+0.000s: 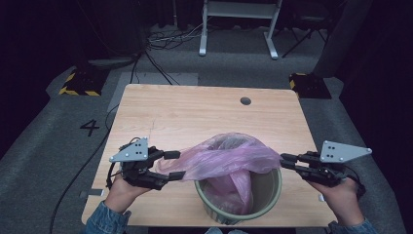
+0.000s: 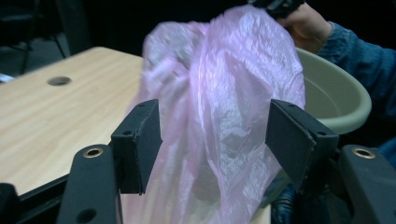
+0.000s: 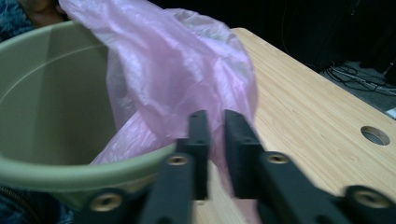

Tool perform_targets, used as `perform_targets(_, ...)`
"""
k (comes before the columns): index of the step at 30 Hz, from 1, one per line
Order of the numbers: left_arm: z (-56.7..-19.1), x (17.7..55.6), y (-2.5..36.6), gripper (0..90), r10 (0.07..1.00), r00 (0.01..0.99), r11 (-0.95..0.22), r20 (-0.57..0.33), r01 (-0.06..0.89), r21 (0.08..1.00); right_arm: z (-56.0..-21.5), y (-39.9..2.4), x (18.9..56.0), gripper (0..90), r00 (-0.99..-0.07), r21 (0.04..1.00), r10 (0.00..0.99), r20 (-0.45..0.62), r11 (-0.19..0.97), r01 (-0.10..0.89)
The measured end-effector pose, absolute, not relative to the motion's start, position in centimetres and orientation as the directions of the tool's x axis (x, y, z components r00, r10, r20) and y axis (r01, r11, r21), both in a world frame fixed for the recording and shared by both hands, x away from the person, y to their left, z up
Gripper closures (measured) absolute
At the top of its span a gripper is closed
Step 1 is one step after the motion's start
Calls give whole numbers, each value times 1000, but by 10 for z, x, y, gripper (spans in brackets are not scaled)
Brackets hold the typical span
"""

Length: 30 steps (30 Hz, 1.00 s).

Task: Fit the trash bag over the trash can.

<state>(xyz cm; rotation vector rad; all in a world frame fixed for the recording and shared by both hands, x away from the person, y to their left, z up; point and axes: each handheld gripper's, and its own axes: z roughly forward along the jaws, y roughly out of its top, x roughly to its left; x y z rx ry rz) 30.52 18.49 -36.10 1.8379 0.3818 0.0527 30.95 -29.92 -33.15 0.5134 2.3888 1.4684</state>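
Nearest the high camera, a green bucket point(image 1: 241, 202) stands at the front edge of the wooden table point(image 1: 195, 109), and a pink plastic bag point(image 1: 229, 158) sits in it. Part of the bag hangs down inside the bucket; the rest is pulled up and stretched sideways above the rim. Thin, crinkled and translucent, the bag bunches into folds. At its left end the left gripper point(image 1: 173, 165) has its jaws spread wide, the film lying loose between them. At its right end the right gripper point(image 1: 287, 161) is clenched on a pinch of the bag's edge.
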Motion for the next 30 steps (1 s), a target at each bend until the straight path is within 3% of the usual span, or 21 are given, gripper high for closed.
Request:
perform_targets(3,-364,293,179,356,223,962,-297,-157,221,929,-332,-300,300,889,-901,896,429,-69,423,134)
perform_targets(8,-371,284,174,372,240,959,-306,-153,225,925,-333,-303,280,897,-912,901,405,-70,419,117)
perform_targets(10,-375,285,171,534,242,958,-320,-155,230,919,-333,-305,271,898,-917,904,393,-71,414,108)
perform_targets(12,-380,284,167,822,250,959,-335,-135,216,917,-334,-307,263,898,-922,904,381,-68,414,104)
perform_targets(13,-382,283,165,896,248,960,-335,-129,210,919,-336,-309,260,899,-925,905,376,-62,412,107)
perform_targets(18,-387,272,161,900,163,982,-334,-93,144,932,-344,-315,243,900,-950,914,312,-12,390,116)
perform_targets(26,-406,261,155,900,27,996,-398,-88,91,913,-377,-307,225,900,-982,882,182,60,450,137)
perform_targets(30,-420,263,141,900,45,995,-509,-93,103,855,-397,-301,230,900,-981,861,173,93,481,166)
